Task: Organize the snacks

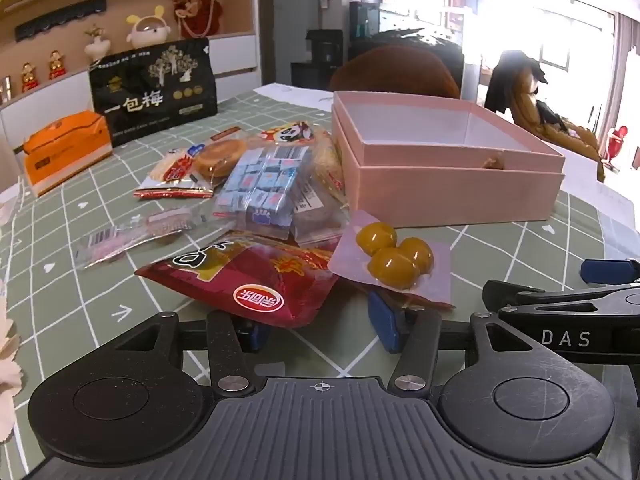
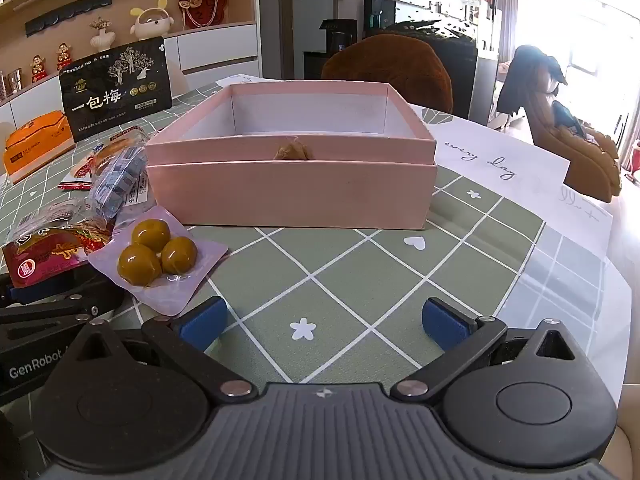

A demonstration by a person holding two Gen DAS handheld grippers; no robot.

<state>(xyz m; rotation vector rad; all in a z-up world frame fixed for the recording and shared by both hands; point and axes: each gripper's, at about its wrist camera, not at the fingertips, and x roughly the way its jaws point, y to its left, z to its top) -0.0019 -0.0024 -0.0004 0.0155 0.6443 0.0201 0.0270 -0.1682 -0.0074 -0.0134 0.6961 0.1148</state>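
The left gripper (image 1: 320, 326) sits low at the near edge of the snack pile, jaws apart, with the red packet (image 1: 248, 280) lying over and between its blue pads; whether they press it cannot be told. The egg pack (image 1: 394, 258) rests partly on that packet, just beside the pink box (image 1: 452, 188). The right gripper (image 2: 324, 320) hovers spread wide over bare green tablecloth (image 2: 360, 264), holding nothing. The box stands open, with one small brown snack (image 2: 292, 150) inside at its near wall.
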